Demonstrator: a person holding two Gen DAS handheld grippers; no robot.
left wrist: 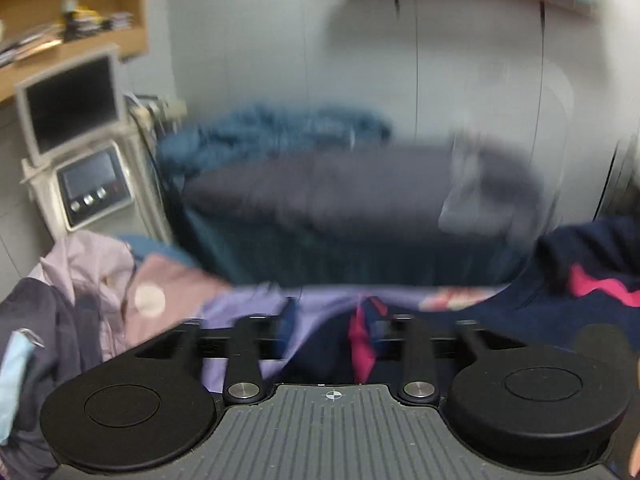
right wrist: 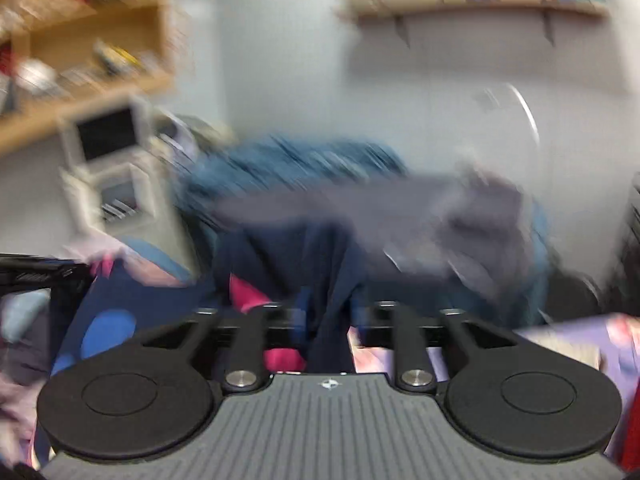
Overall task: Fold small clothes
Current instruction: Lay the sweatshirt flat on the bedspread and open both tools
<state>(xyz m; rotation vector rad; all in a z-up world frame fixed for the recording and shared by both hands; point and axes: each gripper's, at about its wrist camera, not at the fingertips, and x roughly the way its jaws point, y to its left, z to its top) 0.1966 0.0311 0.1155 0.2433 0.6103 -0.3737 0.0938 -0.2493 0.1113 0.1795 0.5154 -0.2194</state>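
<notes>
Both views are motion-blurred. A small navy garment with pink patches [left wrist: 560,300] hangs between my two grippers, lifted above a lilac printed cloth [left wrist: 248,304]. My left gripper [left wrist: 332,332] is shut on a bunched navy and pink edge of it. My right gripper [right wrist: 326,328] is shut on another bunched navy part [right wrist: 304,256], with a pink patch [right wrist: 248,292] beside it. The fingertips of both grippers are hidden in the fabric. The left gripper's black body [right wrist: 36,276] shows at the left edge of the right wrist view.
A pile of other clothes, pale pink and dark [left wrist: 92,280], lies at the left. A couch with a grey cover [left wrist: 340,192] and a blue fluffy blanket [left wrist: 272,128] stands behind. A white machine with screens [left wrist: 76,144] and wooden shelves [left wrist: 72,28] are at the far left.
</notes>
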